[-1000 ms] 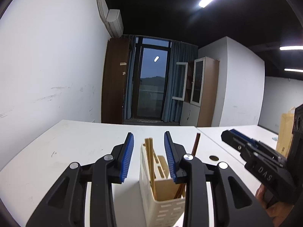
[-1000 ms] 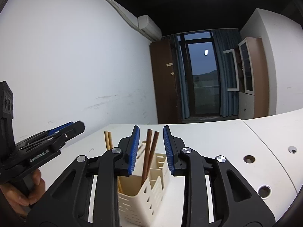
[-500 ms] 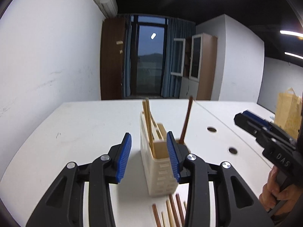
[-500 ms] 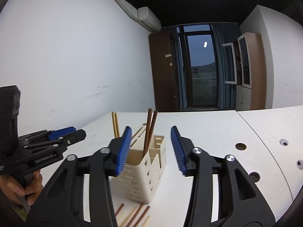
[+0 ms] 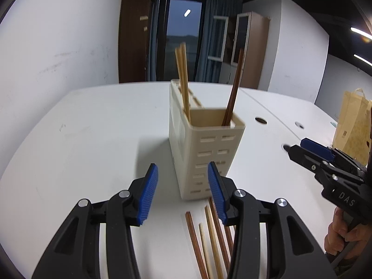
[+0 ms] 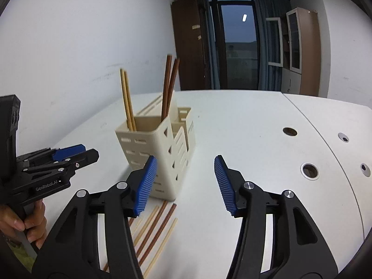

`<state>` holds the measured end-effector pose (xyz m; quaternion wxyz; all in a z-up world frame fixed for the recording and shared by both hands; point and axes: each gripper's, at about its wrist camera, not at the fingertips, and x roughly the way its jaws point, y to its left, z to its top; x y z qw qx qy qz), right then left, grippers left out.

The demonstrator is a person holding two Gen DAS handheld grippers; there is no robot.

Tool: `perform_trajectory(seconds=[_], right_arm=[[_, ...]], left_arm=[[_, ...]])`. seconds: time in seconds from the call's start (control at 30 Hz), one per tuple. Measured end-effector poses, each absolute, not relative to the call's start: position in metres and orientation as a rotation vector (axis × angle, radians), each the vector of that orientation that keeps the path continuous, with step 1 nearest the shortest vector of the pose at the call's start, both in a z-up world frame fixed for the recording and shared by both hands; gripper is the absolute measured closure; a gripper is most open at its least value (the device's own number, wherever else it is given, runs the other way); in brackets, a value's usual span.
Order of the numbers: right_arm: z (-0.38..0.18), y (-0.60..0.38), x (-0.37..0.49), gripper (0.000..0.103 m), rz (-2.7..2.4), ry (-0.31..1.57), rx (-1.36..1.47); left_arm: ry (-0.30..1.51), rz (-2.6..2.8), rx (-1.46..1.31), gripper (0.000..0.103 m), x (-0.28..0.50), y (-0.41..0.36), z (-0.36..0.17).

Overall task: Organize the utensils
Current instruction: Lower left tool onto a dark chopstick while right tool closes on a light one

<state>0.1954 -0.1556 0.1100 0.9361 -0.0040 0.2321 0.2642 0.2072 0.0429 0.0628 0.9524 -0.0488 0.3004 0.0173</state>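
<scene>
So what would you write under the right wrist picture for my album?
Right gripper opening, empty, above loose chopsticks beside the cream holder.

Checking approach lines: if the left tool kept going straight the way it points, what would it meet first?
Probably the cream utensil holder, at its near lower corner, or the white table just before it; depth is unclear. The left tool is empty, its jaws opening.

loose chopsticks (image 5: 210, 239): cut off by frame edge | near ends hidden
</scene>
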Motion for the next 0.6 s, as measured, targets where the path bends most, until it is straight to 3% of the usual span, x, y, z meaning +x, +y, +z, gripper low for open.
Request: perform_trajectory(seconds=[0.6], right_arm=[[0.044, -0.125, 0.222, 0.054, 0.586, 0.786, -0.081]], left_arm=[[0.839, 0.005, -0.112, 0.059, 0.235, 0.044, 0.006]])
